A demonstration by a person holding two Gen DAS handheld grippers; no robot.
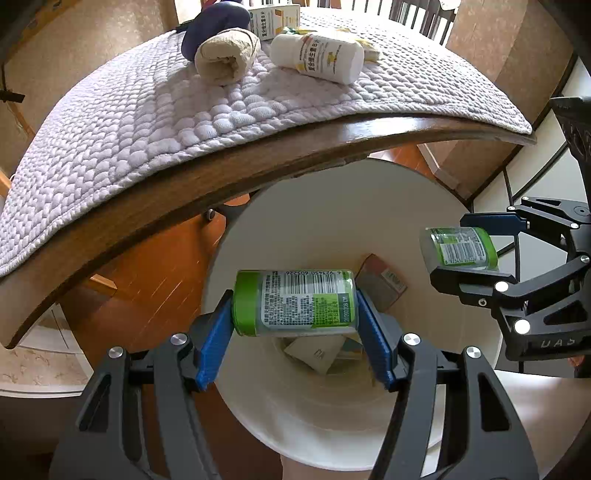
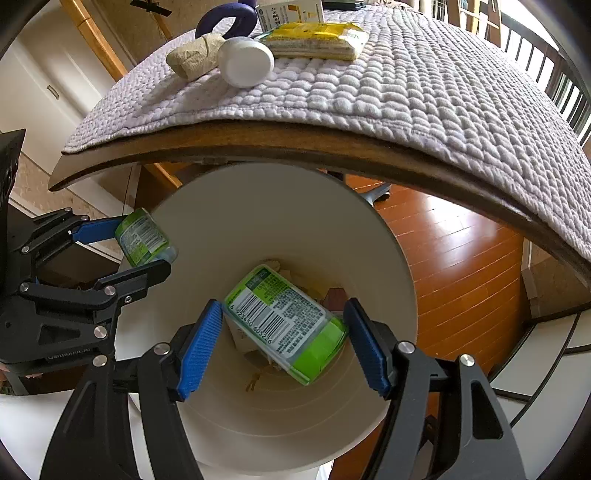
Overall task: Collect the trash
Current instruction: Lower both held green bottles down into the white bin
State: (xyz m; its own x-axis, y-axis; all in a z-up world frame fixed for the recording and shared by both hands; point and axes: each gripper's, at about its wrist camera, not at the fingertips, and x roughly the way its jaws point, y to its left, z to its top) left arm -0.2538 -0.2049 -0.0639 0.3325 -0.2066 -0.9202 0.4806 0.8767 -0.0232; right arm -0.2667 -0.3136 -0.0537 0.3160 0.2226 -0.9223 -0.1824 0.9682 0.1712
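Observation:
My left gripper (image 1: 295, 325) is shut on a green-labelled bottle (image 1: 295, 302), held sideways over the white trash bin (image 1: 332, 206). It also shows in the right wrist view (image 2: 144, 240). My right gripper (image 2: 284, 343) holds a second green bottle (image 2: 284, 325) between its blue pads above the bin (image 2: 277, 206); the bottle sits tilted between the pads, touching both. The right gripper also shows in the left wrist view (image 1: 461, 247). Paper scraps and a small box (image 1: 380, 280) lie in the bin.
A wooden table (image 1: 258, 162) with a quilted lilac mat (image 1: 147, 122) stands beyond the bin. On it lie a white pill bottle (image 1: 317, 55), a beige roll (image 1: 225, 55), a dark blue object (image 1: 214, 22), a box (image 1: 273, 18) and a yellow packet (image 2: 317, 40).

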